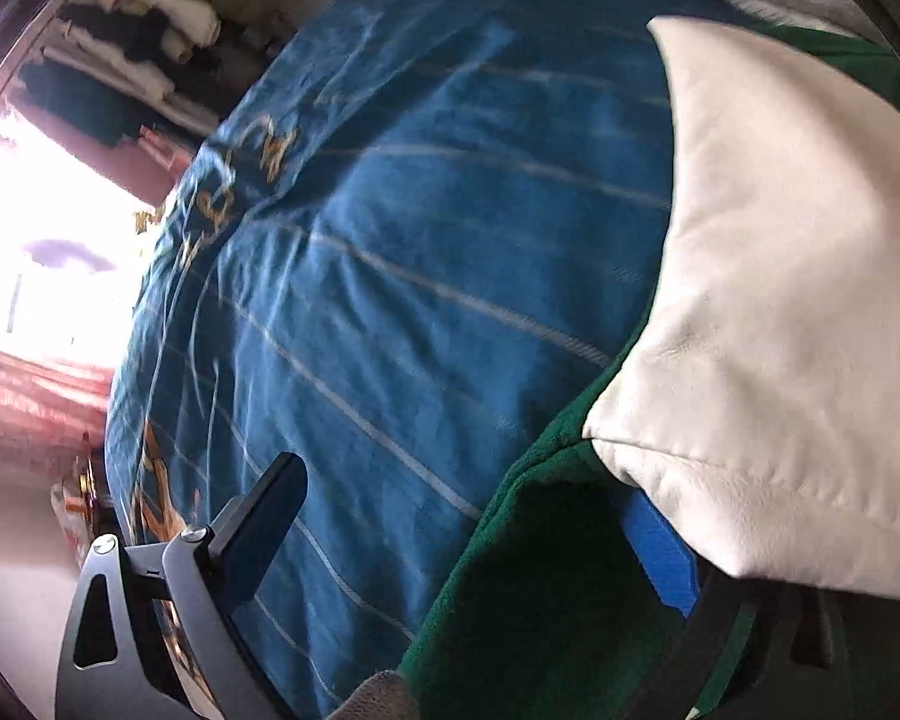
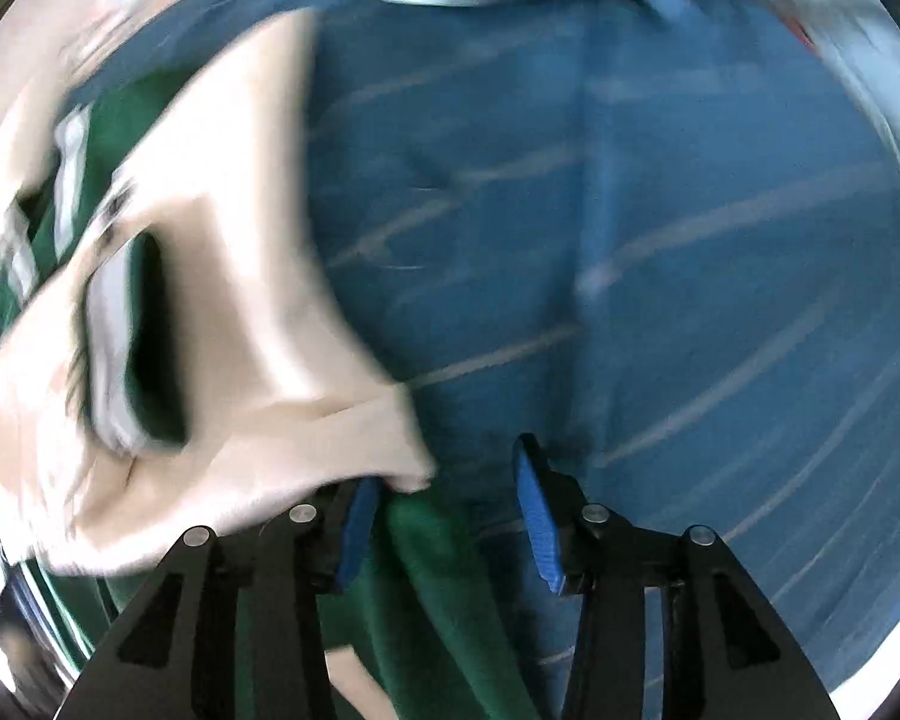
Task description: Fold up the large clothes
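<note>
A blue bedcover with thin pale stripes (image 1: 426,276) fills both views, with a heap of folded clothes (image 1: 150,12) blurred at the upper left of the left wrist view. The green jacket with cream leather-like sleeves (image 1: 774,276) lies on it, covering the right side of that view and the left side of the right wrist view (image 2: 222,312). The left gripper (image 1: 468,534) is spread wide, its right finger hidden under the sleeve, while the right gripper (image 2: 444,516) stands partly spread with a green fold between its blue pads (image 2: 537,516), not clearly pinched.

The right wrist view is motion-blurred throughout. In the left wrist view, the white sleeve (image 1: 768,276) hides most of the blue pad (image 1: 660,546) at lower right.
</note>
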Demonstrator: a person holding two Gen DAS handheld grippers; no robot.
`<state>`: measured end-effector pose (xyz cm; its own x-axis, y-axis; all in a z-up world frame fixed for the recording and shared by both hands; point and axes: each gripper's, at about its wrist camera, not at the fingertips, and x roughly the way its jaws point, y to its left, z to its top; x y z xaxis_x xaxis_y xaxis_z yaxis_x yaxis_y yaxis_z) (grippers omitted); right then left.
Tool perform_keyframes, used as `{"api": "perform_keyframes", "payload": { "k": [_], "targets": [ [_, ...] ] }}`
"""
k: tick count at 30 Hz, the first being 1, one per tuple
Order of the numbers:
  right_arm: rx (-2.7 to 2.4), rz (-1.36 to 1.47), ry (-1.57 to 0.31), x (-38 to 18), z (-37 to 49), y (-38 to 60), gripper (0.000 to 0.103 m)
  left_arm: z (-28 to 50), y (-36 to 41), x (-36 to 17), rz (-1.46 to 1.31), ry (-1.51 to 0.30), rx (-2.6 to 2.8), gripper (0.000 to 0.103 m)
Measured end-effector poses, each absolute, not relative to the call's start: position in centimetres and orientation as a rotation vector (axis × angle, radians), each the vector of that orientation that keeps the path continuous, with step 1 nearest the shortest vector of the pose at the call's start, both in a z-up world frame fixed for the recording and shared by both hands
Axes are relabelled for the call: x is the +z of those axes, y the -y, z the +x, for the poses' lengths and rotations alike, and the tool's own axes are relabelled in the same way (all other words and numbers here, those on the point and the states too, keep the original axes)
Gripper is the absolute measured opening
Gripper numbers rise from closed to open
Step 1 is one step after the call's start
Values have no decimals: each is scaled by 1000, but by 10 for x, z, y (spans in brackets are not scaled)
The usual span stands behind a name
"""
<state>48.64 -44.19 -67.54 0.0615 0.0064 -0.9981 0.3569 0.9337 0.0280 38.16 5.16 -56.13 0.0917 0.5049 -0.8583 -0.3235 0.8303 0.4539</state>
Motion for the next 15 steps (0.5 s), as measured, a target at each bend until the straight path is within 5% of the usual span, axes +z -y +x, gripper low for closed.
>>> {"api": "perform_keyframes", "payload": {
  "k": [3, 8, 12, 15],
  "targets": [
    [-371, 444, -1525, -696, 489, 460, 64, 383, -68, -574, 55, -1390, 605, 103],
    [-468, 527, -1563, -651, 500, 440, 65, 355, -71, -546, -11, -1412, 628, 103],
    [-316, 716, -1356, -593, 514, 417, 67, 336, -63, -510, -1, -1357, 609, 103],
    [-117, 829, -1327, -616, 547, 398, 70, 353, -53, -495, 0, -1288, 594, 103]
  ]
}}
